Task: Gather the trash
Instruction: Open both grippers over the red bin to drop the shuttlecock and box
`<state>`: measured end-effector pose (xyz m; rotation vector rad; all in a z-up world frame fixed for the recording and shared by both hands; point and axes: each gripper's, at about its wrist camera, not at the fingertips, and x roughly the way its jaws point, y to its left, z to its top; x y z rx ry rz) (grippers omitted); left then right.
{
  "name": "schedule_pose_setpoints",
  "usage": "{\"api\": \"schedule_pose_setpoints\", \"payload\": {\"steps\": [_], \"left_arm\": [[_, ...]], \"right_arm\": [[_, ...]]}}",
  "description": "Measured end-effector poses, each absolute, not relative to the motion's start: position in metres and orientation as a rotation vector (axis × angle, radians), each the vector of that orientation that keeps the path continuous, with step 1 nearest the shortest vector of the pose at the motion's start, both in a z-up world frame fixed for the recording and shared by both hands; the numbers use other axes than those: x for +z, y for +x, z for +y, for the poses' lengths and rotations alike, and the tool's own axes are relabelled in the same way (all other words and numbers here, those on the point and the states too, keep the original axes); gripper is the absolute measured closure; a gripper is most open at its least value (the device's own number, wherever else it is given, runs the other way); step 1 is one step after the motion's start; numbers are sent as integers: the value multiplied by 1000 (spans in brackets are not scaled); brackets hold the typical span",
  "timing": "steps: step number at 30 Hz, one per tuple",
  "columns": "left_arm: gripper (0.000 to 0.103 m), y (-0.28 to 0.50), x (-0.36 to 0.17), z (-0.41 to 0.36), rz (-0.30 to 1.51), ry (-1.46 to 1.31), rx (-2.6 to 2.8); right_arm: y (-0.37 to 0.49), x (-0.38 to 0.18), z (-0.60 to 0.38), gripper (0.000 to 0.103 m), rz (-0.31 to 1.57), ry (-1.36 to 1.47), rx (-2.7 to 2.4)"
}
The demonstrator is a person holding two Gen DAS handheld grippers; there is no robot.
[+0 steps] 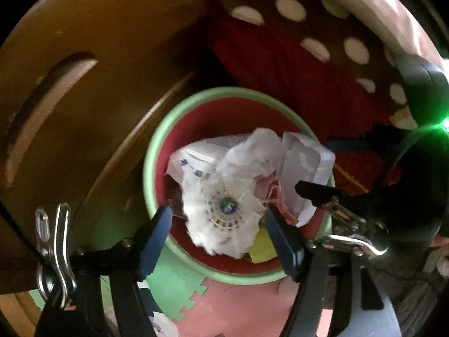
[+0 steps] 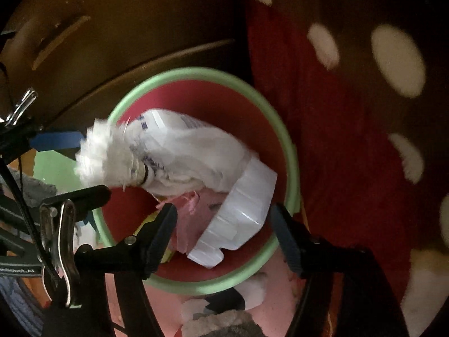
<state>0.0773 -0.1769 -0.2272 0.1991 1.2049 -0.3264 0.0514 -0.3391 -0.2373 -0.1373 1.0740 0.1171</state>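
Both your claws gape wide, holding nothing: left claw (image 1: 217,230), right claw (image 2: 223,227) over the green-rimmed bin (image 2: 291,151). Shuttlecock (image 1: 224,216) and crumpled paper (image 2: 241,210) sit on the bin's pile.

The floor (image 1: 241,303) is covered with interlocking foam mats, pink towards six o'clock and pale green (image 1: 174,283) towards seven o'clock in the left wrist view, their toothed edges joined. Brown wooden furniture (image 1: 92,42) is seen from nine to twelve o'clock, with a curved slot cut (image 1: 47,104) in its panel. A brown fabric with white dots (image 1: 322,28) is draped from twelve to three o'clock, and a red cloth (image 1: 280,70) is hung beneath it. The scene is dimly lit; a green glow (image 1: 444,125) is cast at three o'clock.
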Motion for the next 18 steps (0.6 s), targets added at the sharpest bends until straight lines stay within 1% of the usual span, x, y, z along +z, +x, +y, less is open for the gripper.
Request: {"api": "schedule_pose_setpoints", "payload": {"steps": [3,9,18], "left_arm": [[30,77,-216,-173,1178,210,-327],[30,68,-190,-181,1068,333,-313],[31,59,-152,-164,996,290,-329]], "right_arm": [[51,-231,-335,32,1066,-113,131],[51,-216,-335,32,1062,-72,162],[41,-193,-321,32,1023,-31,186]]}}
